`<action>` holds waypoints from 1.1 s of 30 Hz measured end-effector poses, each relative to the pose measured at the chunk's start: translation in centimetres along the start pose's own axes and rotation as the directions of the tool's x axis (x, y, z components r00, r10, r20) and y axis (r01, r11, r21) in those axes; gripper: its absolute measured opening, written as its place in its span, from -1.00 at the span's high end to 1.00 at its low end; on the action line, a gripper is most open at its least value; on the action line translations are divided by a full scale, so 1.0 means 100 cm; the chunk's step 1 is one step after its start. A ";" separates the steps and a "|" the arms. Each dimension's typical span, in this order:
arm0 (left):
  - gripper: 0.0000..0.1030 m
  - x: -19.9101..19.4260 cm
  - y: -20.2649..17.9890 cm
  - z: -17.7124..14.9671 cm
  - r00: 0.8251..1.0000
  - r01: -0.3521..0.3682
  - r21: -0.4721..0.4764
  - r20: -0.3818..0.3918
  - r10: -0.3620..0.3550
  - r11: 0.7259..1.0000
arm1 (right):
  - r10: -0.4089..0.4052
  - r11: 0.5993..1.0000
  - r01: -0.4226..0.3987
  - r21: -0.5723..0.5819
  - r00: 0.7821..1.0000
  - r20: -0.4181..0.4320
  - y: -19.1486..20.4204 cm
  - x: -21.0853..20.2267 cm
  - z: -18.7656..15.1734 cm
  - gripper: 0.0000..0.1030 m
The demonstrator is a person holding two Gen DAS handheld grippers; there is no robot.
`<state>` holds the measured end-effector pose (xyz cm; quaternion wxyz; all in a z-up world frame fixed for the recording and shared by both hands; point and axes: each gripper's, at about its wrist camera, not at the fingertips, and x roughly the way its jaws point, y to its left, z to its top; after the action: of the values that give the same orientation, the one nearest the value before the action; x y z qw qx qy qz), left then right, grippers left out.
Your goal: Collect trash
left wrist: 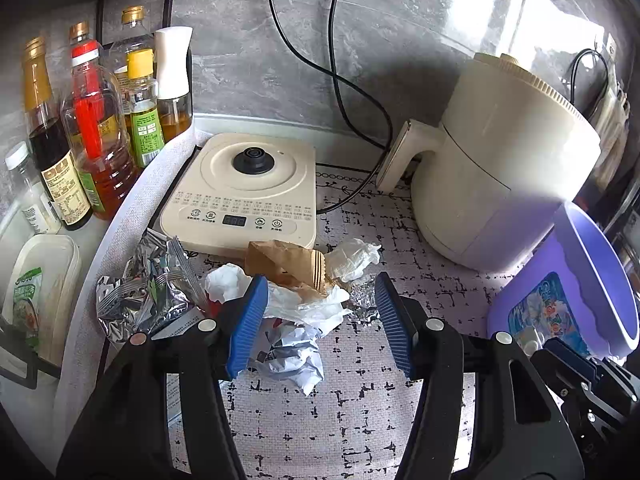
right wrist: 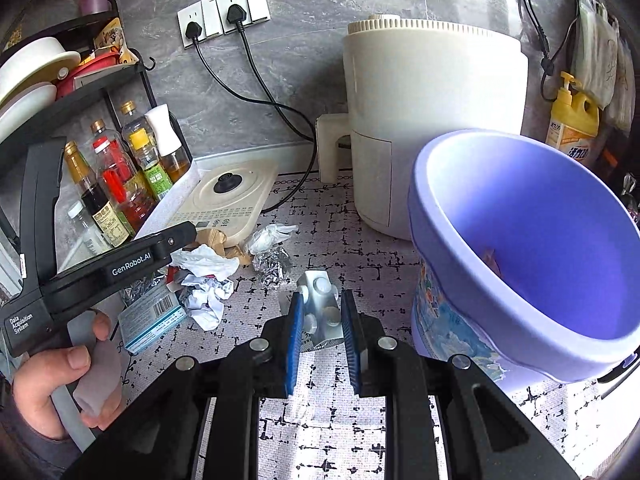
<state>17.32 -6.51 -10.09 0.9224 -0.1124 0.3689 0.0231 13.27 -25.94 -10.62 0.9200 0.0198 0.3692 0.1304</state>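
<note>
A heap of trash lies on the patterned mat: crumpled white paper [left wrist: 294, 354], white tissue [left wrist: 352, 258], a brown paper bag [left wrist: 286, 264], a foil wrapper [left wrist: 148, 292] and a small foil ball [left wrist: 362, 302]. My left gripper [left wrist: 320, 316] is open, its blue pads on either side of the white paper and tissue. My right gripper [right wrist: 322, 320] is shut on a silver blister pack [right wrist: 320, 310], held above the mat, left of the purple bucket [right wrist: 532, 248]. The left gripper's body [right wrist: 120, 264] shows in the right wrist view over the trash heap [right wrist: 208, 276].
A cream cooker base [left wrist: 244, 188] and a cream air fryer [left wrist: 496, 168] stand behind the trash, with black cords. Oil and sauce bottles [left wrist: 96, 132] stand at left. A small blue-white box [right wrist: 154, 320] lies by the heap. The purple bucket [left wrist: 576, 292] is at right.
</note>
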 end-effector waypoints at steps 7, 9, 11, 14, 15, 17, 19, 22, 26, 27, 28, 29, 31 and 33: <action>-0.55 0.018 -0.010 -0.005 0.997 -0.082 0.067 0.000 0.083 0.994 | 0.012 1.000 -0.012 0.009 1.000 -0.024 -0.007 0.015 0.000 0.62; -0.55 0.024 -0.011 -0.006 0.993 -0.120 0.079 -0.003 0.120 0.990 | 0.015 1.000 -0.015 0.008 0.999 -0.029 -0.008 0.019 0.002 0.62; -0.55 0.030 -0.010 -0.007 0.990 -0.141 0.082 -0.007 0.142 0.987 | 0.018 1.000 -0.018 0.005 0.999 -0.034 -0.008 0.022 0.003 0.62; -0.17 0.036 -0.006 -0.007 0.990 -0.140 0.073 -0.025 0.142 0.987 | 0.024 1.000 -0.024 0.003 0.999 -0.041 -0.009 0.027 0.004 0.62; 0.10 0.038 -0.003 -0.006 0.990 -0.130 0.061 -0.038 0.133 0.990 | 0.026 1.000 -0.026 0.002 0.999 -0.043 -0.009 0.028 0.004 0.62; 0.49 0.040 0.002 -0.006 0.992 -0.110 0.028 -0.051 0.111 0.994 | 0.030 1.000 -0.030 -0.002 0.999 -0.045 -0.008 0.030 0.005 0.62; 0.73 0.036 0.005 -0.005 0.993 -0.108 0.016 -0.037 0.109 0.994 | 0.034 0.999 -0.035 -0.006 0.998 -0.045 -0.006 0.030 0.007 0.62; 0.79 0.026 0.007 -0.002 0.997 -0.077 0.006 -0.003 0.077 0.997 | 0.040 0.999 -0.041 -0.012 0.998 -0.041 -0.002 0.030 0.008 0.62; 0.80 0.007 0.007 0.006 0.997 -0.050 0.002 0.055 0.050 0.999 | 0.043 0.999 -0.043 -0.016 0.999 -0.030 0.002 0.025 0.009 0.62; 0.80 0.002 0.007 0.008 0.997 -0.046 0.002 0.068 0.046 0.999 | 0.043 0.999 -0.044 -0.017 0.999 -0.025 0.002 0.022 0.009 0.62; 0.81 -0.002 0.007 0.010 0.996 -0.042 0.002 0.080 0.042 0.999 | 0.044 0.999 -0.044 -0.017 0.999 -0.020 0.003 0.020 0.010 0.62; 0.81 -0.007 0.007 0.013 0.995 -0.037 0.001 0.090 0.036 0.999 | 0.044 0.999 -0.044 -0.018 0.999 -0.013 0.005 0.017 0.011 0.62; 0.81 -0.015 0.006 0.017 0.994 -0.030 0.005 0.107 0.029 1.000 | 0.044 0.999 -0.044 -0.018 0.999 0.004 0.007 0.010 0.014 0.62; 0.81 -0.023 0.004 0.020 0.992 -0.024 0.011 0.128 0.022 1.000 | 0.042 0.999 -0.042 -0.017 0.999 0.022 0.009 0.003 0.017 0.62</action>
<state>16.94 -5.61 -7.13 0.9444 -0.1007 0.3105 0.0386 14.39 -24.90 -9.46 0.9213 0.0213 0.3571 0.1525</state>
